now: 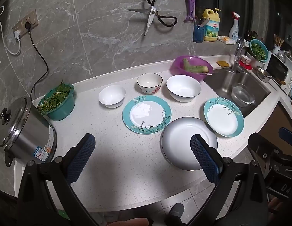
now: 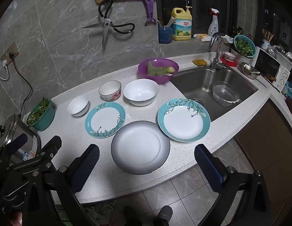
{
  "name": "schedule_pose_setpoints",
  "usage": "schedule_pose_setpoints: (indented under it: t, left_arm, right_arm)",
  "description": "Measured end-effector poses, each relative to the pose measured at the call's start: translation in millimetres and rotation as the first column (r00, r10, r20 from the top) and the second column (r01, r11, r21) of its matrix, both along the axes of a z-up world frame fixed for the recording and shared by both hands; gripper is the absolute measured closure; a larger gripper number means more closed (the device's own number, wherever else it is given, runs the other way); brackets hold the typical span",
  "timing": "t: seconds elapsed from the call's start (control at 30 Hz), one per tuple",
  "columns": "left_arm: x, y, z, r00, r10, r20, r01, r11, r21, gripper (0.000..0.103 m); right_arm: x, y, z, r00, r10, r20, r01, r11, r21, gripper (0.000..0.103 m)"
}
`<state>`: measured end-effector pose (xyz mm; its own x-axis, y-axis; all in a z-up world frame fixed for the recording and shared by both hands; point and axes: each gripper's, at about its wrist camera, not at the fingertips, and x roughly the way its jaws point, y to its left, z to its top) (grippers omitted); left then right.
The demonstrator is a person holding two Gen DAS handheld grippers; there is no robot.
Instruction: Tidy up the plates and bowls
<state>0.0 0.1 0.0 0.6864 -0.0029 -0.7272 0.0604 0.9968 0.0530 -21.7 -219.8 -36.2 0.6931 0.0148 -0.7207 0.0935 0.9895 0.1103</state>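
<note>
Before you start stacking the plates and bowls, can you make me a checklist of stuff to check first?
1. Left gripper open with nothing in it: ok.
2. Right gripper open with nothing in it: ok.
3. All three plates lie flat on the countertop: the grey-rimmed plate and two teal floral plates: ok.
4. All three bowls stand upright and apart: small white bowl, flowered bowl, large white bowl: ok.
5. Bowls are clean inside: cannot tell.
6. The right teal plate sits away from the sink edge: not ok, it is right beside it.
</note>
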Motion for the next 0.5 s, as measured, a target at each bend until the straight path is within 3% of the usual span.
schedule_pose_setpoints:
  t: [0.5]
  left_arm:
    - [-0.2,-0.1,0.1,1.000,-0.002,0.003,0.002,1.000,0.006,0.000]
  right_arm:
    - [1.9,1.7,-0.5,1.000,0.000,0.001,0.000,1.000,-0.003,0.000]
